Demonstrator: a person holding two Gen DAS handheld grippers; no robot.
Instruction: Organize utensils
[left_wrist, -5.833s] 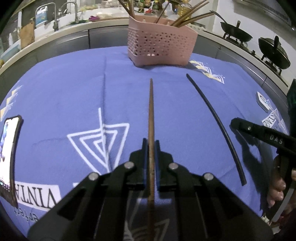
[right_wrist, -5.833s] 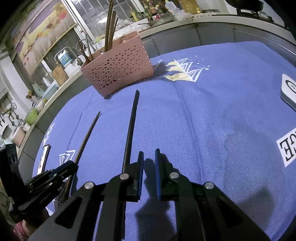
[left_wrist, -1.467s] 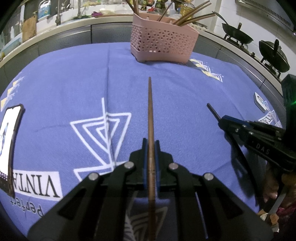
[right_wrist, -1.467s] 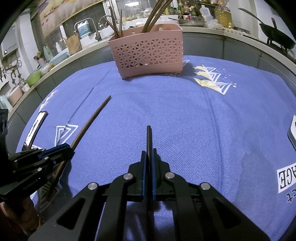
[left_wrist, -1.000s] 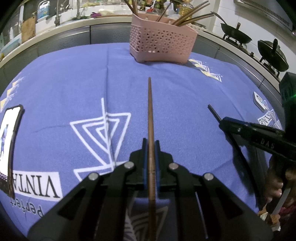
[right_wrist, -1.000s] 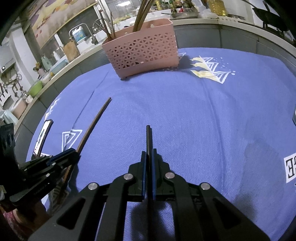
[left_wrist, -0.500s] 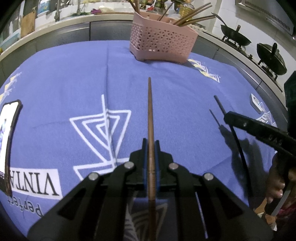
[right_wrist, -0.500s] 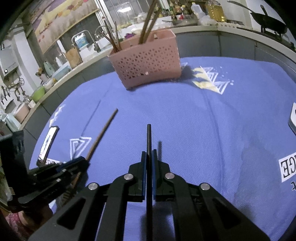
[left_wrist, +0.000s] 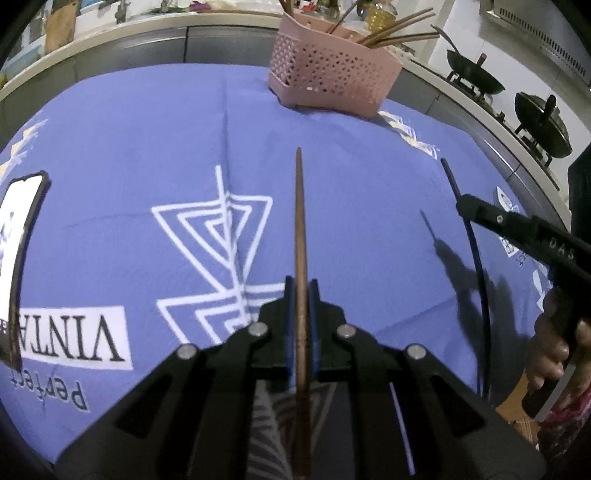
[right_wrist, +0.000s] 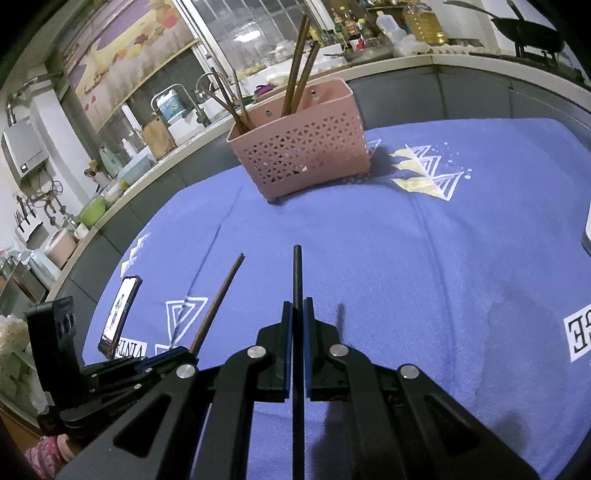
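Left hand-held gripper (left_wrist: 299, 291) clamps brown chopstick (left_wrist: 300, 221); right hand-held gripper (right_wrist: 297, 314) clamps black chopstick (right_wrist: 296, 273)

Your L wrist cam sits low over the cloth (left_wrist: 332, 155), facing the basket (left_wrist: 332, 81); R cam sits higher, angled from right. Both share basket (right_wrist: 303, 155) & cloth.

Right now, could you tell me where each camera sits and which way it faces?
Left wrist: rides the left gripper, facing the pink basket across the blue cloth; jaws shut on the brown chopstick; the right hand shows.
Right wrist: rides the right gripper, facing the basket; jaws shut on the black chopstick; the left gripper shows lower left.
Shared: basket, cloth, both chopsticks, phone.
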